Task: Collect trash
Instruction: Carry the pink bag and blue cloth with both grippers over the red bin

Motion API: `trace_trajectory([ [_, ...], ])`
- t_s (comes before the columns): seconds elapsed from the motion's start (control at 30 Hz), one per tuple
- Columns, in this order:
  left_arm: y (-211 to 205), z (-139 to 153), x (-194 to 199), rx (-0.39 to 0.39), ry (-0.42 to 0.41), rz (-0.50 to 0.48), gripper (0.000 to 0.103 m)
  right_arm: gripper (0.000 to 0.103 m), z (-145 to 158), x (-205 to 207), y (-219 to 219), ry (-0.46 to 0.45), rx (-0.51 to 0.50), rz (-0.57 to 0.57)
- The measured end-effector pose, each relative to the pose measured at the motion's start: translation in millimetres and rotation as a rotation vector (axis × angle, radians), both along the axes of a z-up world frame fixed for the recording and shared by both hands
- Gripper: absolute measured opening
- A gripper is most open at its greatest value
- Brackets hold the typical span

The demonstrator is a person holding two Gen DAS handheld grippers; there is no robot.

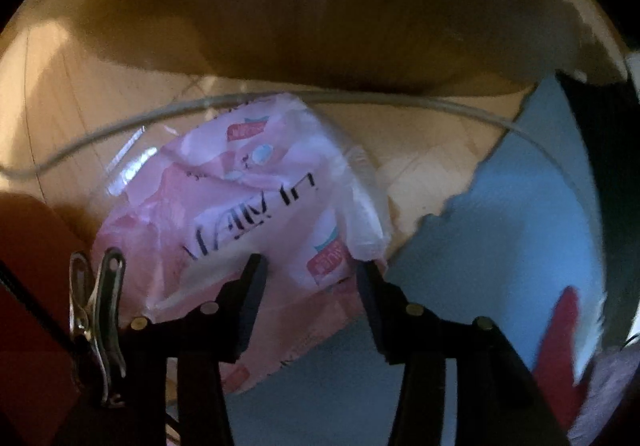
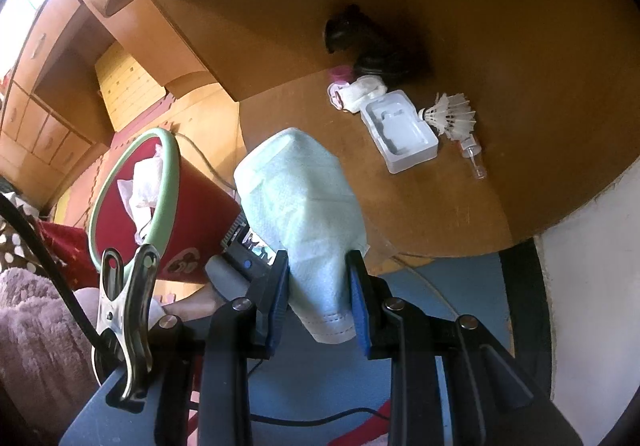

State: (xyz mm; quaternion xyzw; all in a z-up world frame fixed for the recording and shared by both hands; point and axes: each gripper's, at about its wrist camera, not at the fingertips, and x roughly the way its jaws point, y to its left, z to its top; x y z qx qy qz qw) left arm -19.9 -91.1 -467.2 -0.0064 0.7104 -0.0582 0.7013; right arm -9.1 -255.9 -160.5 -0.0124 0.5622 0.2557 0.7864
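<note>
Left gripper [image 1: 312, 266] points straight down over a crumpled pink wrapper [image 1: 248, 205] lying on the floor, partly on pale wood boards [image 1: 64, 93], partly on a blue mat [image 1: 512, 205]. Jaws spread; the wrapper's lower edge sits between the tips, no pad pressing on it. A thin grey cable [image 1: 360, 95] arcs across the floor just beyond the wrapper. Open boards lie past the cable.

Right gripper [image 2: 318, 266] is tilted down, jaws pinching a pale green face mask [image 2: 304, 197] that stands up between the pads.

Only the right view shows the rest: a red bin with a green rim [image 2: 160, 165] at left, near the mask, with white tissue [image 2: 146, 181] inside. A brown tabletop [image 2: 440, 181] beyond carries a white plastic tray [image 2: 400, 129], shuttlecocks [image 2: 452, 113], a small clear bottle [image 2: 472, 153] and crumpled white paper [image 2: 360, 93], grouped near the table's far side. The near tabletop is bare up to its curved edge.
</note>
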Motion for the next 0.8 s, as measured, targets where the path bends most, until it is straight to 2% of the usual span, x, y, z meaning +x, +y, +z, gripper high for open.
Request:
trace_trajectory([
  [0.07,5,1,-2,-0.001,-0.015,0.02,0.05,0.029,0,0,0,0.003,0.004,-0.004],
  [0.17,-9,0,-7,0.092,-0.045,-0.062,0.046,0.029,0,0,-1,0.009,0.012,-0.004],
  [0.23,-12,3,-8,0.098,-0.063,-0.075,0.036,0.029,0,-1,0,0.009,0.008,0.002],
  [0.3,-11,5,-10,0.095,-0.065,-0.077,0.013,0.029,0,-1,0,0.01,0.007,0.0],
  [0.4,-13,9,-16,0.091,-0.08,-0.071,0.006,0.029,3,1,-2,0.013,0.014,-0.012],
  [0.57,-5,27,-30,0.031,-0.074,-0.037,0.005,0.029,10,2,-4,0.005,0.016,-0.023],
  [0.8,-2,86,-45,-0.01,-0.121,-0.038,0.005,0.029,19,-4,-3,-0.023,-0.01,0.001],
])
